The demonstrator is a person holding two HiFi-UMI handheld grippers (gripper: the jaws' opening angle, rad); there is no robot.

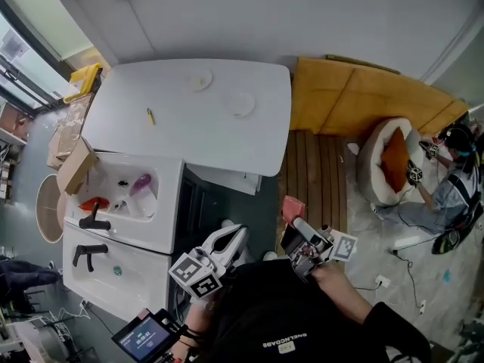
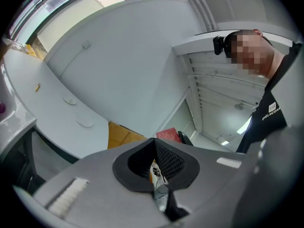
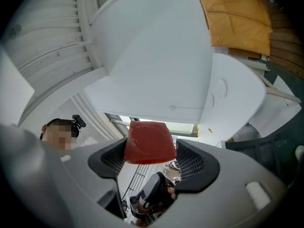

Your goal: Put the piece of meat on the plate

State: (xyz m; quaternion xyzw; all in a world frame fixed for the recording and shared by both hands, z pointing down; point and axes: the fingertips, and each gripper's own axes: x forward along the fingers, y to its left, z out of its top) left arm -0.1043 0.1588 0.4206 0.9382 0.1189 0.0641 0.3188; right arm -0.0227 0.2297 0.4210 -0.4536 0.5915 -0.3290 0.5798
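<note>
Holding meat (image 3: 149,144) clamped between right gripper (image 3: 151,161) jaws, off the table (image 1: 189,119) edge; left gripper (image 2: 155,160) beside, jaws together, empty; plate (image 1: 240,103) on table.

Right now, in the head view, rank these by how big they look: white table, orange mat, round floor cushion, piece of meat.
1. white table
2. orange mat
3. round floor cushion
4. piece of meat, plainly the smallest even though it is held up nearest the camera

The head view looks down from high. Both gripper views peek along their own jaws (very close). All share the white counter (image 1: 197,119).
</note>
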